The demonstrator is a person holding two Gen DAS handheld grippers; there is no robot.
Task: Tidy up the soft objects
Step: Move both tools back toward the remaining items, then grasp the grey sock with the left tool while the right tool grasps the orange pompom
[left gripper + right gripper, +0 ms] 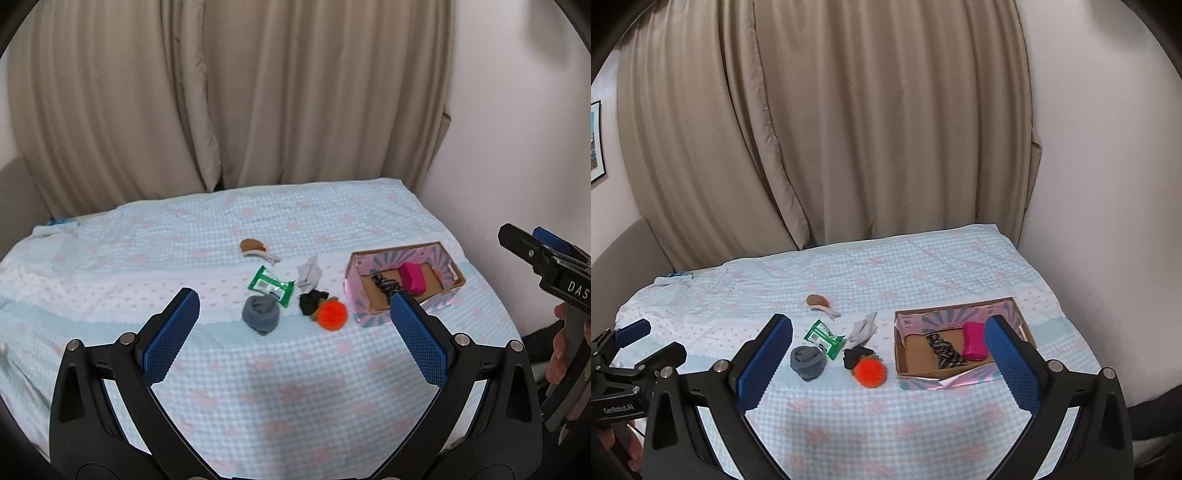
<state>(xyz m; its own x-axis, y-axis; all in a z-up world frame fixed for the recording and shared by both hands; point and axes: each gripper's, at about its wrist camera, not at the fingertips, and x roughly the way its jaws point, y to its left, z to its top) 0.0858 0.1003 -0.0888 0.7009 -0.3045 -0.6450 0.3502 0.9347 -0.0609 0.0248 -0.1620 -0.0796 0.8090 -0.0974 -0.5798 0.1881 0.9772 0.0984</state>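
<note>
On the blue checked bedspread lie a rolled grey sock, an orange pom-pom ball against a black cloth, a white cloth, a green packet and a brown drumstick toy. A pink-and-teal cardboard box holds a magenta block and a braided rope. My left gripper is open and empty, above the bed's near side. My right gripper is open and empty too. The same sock, ball and box show in the right wrist view.
Beige curtains hang behind the bed. A white wall runs along the right side, close to the box. The right gripper's body shows at the left view's right edge; the left gripper's body at the right view's left edge.
</note>
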